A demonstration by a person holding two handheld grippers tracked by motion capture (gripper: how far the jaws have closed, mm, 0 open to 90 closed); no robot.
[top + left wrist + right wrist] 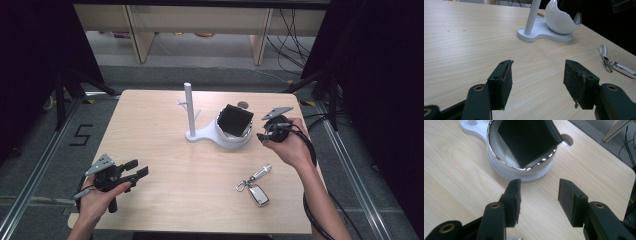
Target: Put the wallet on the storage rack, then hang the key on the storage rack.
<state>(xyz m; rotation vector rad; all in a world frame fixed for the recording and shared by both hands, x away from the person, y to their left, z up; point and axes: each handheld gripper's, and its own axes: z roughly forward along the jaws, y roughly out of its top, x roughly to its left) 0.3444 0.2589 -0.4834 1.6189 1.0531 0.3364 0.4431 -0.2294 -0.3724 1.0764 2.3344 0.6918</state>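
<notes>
Right gripper [262, 136] hangs with its jaws apart and nothing between them, just beside the white bowl [231, 139] that holds the black wallet [236, 120]

Seen in the right gripper view, the wallet [529, 140] leans tilted inside the chrome-rimmed bowl [499, 157], one corner sticking out over the rim, and the right gripper [539, 195] points at the bowl from the worktop's [160, 130] right side without touching it. The right hand [287, 145] is raised off the worktop, forearm coming in from the lower right. The bowl shares a white base with an upright post [189, 107]. Nearer the person lies a key fob on a ring [256, 187], well apart from both grippers. Left gripper [139, 170], jaws spread wide and bare, sits low at the near left corner, its left hand [97, 197] wrapped around the handle, aimed across the worktop toward the post
</notes>
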